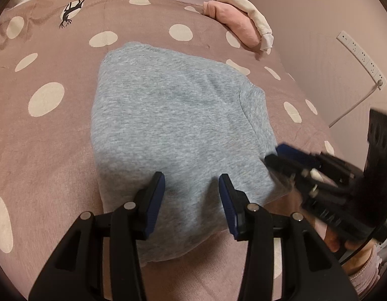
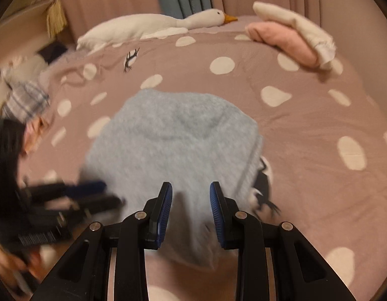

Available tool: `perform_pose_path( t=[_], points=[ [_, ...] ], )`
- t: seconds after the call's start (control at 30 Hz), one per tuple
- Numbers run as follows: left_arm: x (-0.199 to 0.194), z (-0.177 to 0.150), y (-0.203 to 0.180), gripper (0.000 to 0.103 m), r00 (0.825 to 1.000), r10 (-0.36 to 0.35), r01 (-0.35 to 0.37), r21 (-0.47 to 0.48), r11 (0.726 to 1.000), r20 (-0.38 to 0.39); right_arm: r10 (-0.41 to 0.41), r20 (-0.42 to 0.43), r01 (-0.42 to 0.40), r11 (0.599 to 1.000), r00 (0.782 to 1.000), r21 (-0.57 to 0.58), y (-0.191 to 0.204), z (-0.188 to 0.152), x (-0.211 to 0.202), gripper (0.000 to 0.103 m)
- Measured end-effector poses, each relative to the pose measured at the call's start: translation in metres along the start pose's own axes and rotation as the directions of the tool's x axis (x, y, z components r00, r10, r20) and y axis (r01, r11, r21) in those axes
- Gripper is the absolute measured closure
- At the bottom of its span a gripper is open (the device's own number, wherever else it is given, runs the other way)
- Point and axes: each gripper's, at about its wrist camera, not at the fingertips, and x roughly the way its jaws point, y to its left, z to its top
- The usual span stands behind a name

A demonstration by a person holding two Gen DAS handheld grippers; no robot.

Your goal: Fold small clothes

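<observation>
Both claws are at the near edge of the grey garment, which lies partly folded on the dotted bed cover, in the middle of the bed. The left claw stands part open above the near hem of the garment; grey cloth shows between its fingers, but the pads do not seem to press on it, so I judge that it holds nothing. The right claw is also part open, a little narrower, over the near right side of the garment. Its view is blurred and I cannot tell if its pads touch the cloth.

The step in hand looks like taking the near edge to fold it over. To do it well, each claw should go down to the hem and close on all the layers, not only the top one. Both claws should lift together and carry the edge toward the far edge of the garment, so the fold line stays straight.

Beyond the garment, at the far right, a pink folded piece with a cream piece on top is waiting. Farther from the garment a white goose toy lies at the head of the bed.
</observation>
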Motion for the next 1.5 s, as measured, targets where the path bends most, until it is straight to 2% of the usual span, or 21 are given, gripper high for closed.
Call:
perform_pose_path(
  t=[0.1, 0.23, 0.6, 0.7, 0.8, 1.03, 1.23, 1.5],
  points=[
    [0.001, 0.000, -0.001, 0.059, 1.000, 0.008, -0.008, 0.004, 1.000, -0.002, -0.044, -0.054, 0.043, 0.999, 0.998, -0.020, -0.006, -0.010, 0.015, 0.073],
    [-0.001, -0.001, -0.001, 0.059, 1.000, 0.017, -0.017, 0.004, 1.000, -0.003, 0.021, -0.054, -0.018, 0.998, 0.998, 0.066, -0.021, -0.013, 0.016, 0.073],
    [-0.012, -0.022, -0.004, 0.058, 0.998, 0.058, -0.056, 0.049, 0.997, -0.024, 0.038, -0.053, -0.033, 0.995, 0.998, 0.091, -0.030, -0.015, 0.016, 0.072],
    [-0.010, -0.020, -0.002, 0.057, 0.998, 0.052, -0.051, 0.036, 0.998, -0.026, 0.023, -0.050, -0.018, 0.996, 0.999, 0.088, -0.019, -0.022, 0.008, 0.072],
    [-0.009, -0.021, -0.001, 0.056, 0.999, 0.048, -0.047, 0.034, 0.998, -0.024, 0.018, -0.030, -0.015, 0.996, 0.999, 0.088, -0.015, -0.021, 0.002, 0.072],
    [-0.009, -0.022, -0.003, 0.055, 0.998, 0.051, -0.050, 0.042, 0.998, -0.020, 0.071, 0.051, -0.075, 0.995, 0.996, 0.070, -0.008, -0.020, -0.016, 0.072],
    [-0.009, -0.023, -0.004, 0.055, 0.998, 0.054, -0.053, 0.044, 0.998, -0.019, 0.036, -0.042, -0.033, 0.996, 0.998, 0.078, -0.010, -0.027, 0.010, 0.072],
    [-0.009, -0.029, -0.004, 0.055, 0.997, 0.074, -0.073, 0.065, 0.995, -0.023, 0.048, -0.041, -0.045, 0.996, 0.998, 0.079, -0.013, -0.030, 0.005, 0.072]
  ],
)
